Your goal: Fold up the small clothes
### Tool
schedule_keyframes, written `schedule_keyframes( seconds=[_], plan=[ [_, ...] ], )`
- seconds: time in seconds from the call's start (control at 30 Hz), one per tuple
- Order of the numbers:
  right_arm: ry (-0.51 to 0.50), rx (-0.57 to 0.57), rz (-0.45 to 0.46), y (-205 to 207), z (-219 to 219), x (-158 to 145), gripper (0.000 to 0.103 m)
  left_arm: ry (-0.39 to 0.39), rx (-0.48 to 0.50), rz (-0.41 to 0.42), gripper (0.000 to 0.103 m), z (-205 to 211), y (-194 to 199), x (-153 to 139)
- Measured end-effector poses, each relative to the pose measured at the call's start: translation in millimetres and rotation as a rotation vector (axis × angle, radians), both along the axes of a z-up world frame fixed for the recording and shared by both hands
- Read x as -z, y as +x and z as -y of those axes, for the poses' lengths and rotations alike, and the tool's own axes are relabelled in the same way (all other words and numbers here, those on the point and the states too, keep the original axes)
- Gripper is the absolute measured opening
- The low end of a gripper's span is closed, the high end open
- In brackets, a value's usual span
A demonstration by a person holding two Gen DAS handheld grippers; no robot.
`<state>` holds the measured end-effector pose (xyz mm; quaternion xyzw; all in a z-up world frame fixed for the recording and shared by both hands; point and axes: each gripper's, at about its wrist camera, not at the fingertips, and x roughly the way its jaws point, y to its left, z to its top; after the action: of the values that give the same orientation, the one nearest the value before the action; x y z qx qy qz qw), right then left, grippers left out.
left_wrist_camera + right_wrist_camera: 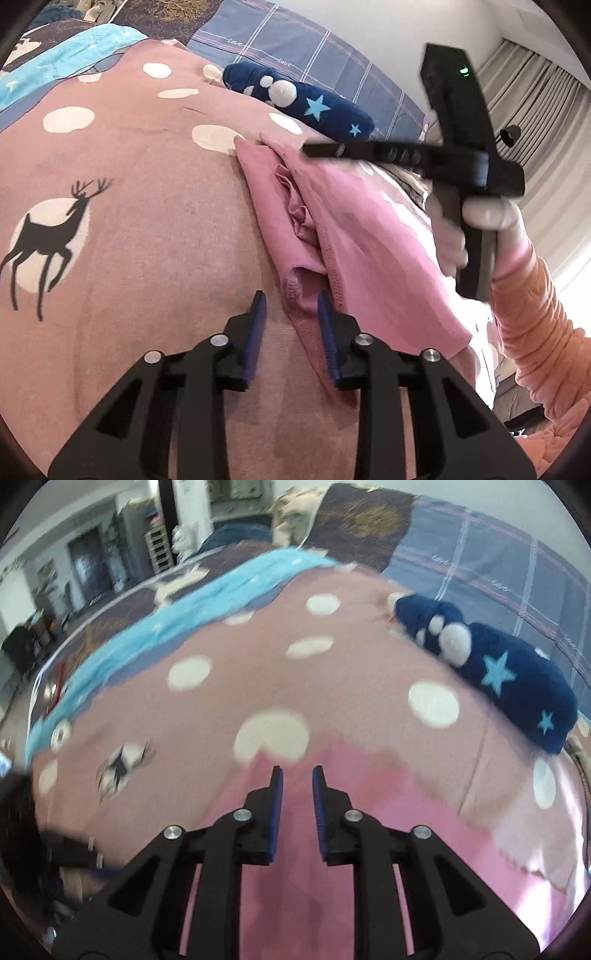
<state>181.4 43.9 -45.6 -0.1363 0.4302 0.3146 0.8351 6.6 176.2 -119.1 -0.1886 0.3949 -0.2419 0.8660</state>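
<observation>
The left claw (291, 306) hangs open over the pink garment's (354, 236) hem on the deer-print bedspread (129, 184).

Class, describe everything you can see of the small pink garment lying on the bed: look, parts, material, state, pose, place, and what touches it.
The pink garment looks like soft knit cotton, with a stitched hem and a small gathered ruffle. It lies crumpled and partly folded on the dusty-pink spotted bedcover, below a navy star-printed item. The left hand-held gripper, jaws open, straddles its near edge without pinching it. The right hand-held gripper, also open, hovers over its pink cloth; contact cannot be told.
</observation>
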Motion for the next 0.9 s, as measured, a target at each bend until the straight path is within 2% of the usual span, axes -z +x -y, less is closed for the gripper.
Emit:
schedule_keyframes(
  seconds=[0.1,0.13,0.17,0.2,0.27,0.33,0.37,0.43,0.5,0.57,0.63,0.73,0.77,0.83,0.9],
  plan=[
    [-0.042,0.049,-0.084,2.1,-9.3,30.3,0.017,0.049,0.02,0.004,0.031,8.7,1.9,-0.4],
    [-0.033,0.07,-0.061,3.5,-11.5,38.6,0.017,0.069,0.022,0.004,0.027,10.9,-1.2,-1.7],
    [-0.021,0.068,-0.034,4.0,-12.8,39.0,0.016,0.083,0.026,-0.004,0.022,11.7,-4.7,-2.8],
    [-0.024,0.05,-0.014,6.5,-16.3,38.4,0.016,0.082,0.03,-0.01,0.022,9.9,-9.0,-3.4],
    [0.018,0.072,-0.065,12.8,-11.1,35.1,0.017,0.04,0.053,-0.029,0.022,4.7,-19.9,-2.7],
    [0.069,0.125,-0.132,9.5,2.0,27.1,0.017,0.031,0.07,-0.039,0.022,1.1,-32.7,-2.4],
    [0.071,0.122,-0.126,0.6,5.2,21.7,0.017,0.026,0.075,-0.04,0.022,-0.6,-39.4,-2.6],
    [0.054,0.063,-0.048,-36.3,6.8,6.8,0.017,0.011,0.07,-0.048,0.022,-5.0,-47.0,-2.0],
    [0.029,-0.03,0.022,-79.3,12.7,-3.2,0.022,-0.002,0.056,-0.055,0.022,-10.3,-50.2,-2.2],
    [0.005,-0.104,0.061,-110.5,14.3,-5.4,0.033,0.005,0.031,-0.057,0.022,-13.6,-49.2,-3.3],
    [-0.043,-0.18,0.104,-152.6,12.4,-1.0,0.036,0.0,0.013,-0.06,0.023,-15.1,-47.1,-4.6],
    [-0.086,-0.232,0.131,-186.2,8.5,9.3,0.038,-0.039,-0.008,-0.06,0.029,-16.2,-37.7,-7.0],
    [-0.098,-0.243,0.139,-196.6,7.7,13.3,0.042,-0.069,-0.012,-0.058,0.029,-15.9,-31.9,-7.4],
    [-0.096,-0.243,0.128,-206.6,9.6,18.4,0.042,-0.1,-0.004,-0.049,0.029,-12.0,-17.9,-7.1],
    [-0.082,-0.23,0.117,-211.1,10.8,20.2,0.042,-0.085,-0.016,-0.048,0.028,-7.1,-1.3,-4.8]
  ],
)
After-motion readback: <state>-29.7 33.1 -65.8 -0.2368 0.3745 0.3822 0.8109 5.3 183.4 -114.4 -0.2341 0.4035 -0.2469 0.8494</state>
